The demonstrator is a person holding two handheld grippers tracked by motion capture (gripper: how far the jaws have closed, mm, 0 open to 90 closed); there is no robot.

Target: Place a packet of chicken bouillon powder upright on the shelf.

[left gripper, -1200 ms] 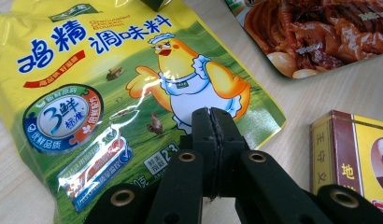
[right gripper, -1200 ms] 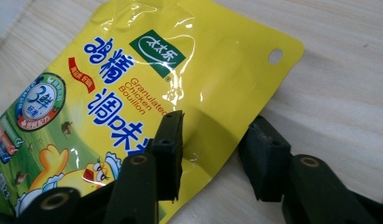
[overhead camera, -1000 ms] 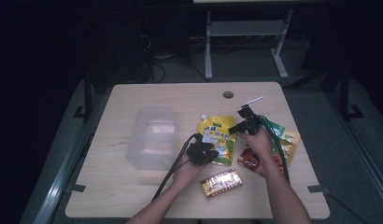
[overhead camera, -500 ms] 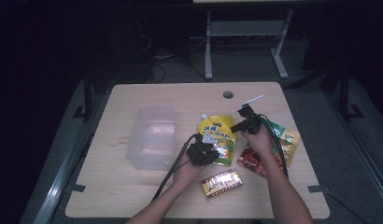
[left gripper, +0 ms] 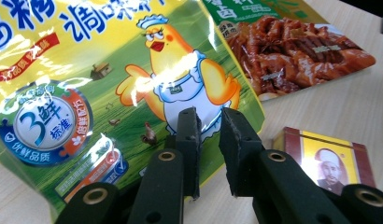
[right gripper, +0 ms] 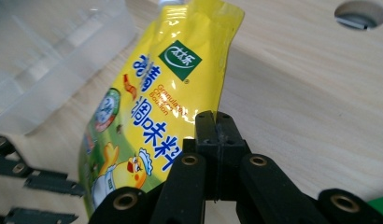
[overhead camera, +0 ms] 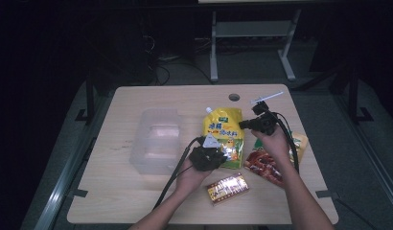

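A yellow spouted pouch (overhead camera: 222, 134) with a cartoon chicken lies mid-table. My right gripper (overhead camera: 243, 125) is at its right edge. In the right gripper view the right gripper (right gripper: 216, 122) has its jaws pressed together on the edge of the pouch (right gripper: 152, 93), and that side is raised off the wood. My left gripper (overhead camera: 221, 155) is over the pouch's near end. In the left gripper view the left gripper (left gripper: 209, 133) has just been opening; its jaws stand a narrow gap apart above the pouch (left gripper: 110, 74), pinching nothing.
A clear plastic container (overhead camera: 156, 141) stands left of the pouch. A red-brown snack pack (overhead camera: 261, 165) lies under my right hand, and a small gold and red box (overhead camera: 227, 188) sits near the front edge. A round hole (overhead camera: 234, 97) is in the table (overhead camera: 151, 100) at the back.
The right hand has risen a little, with the pouch's right edge in its gripper. The left hand has stayed over the pouch's near end.
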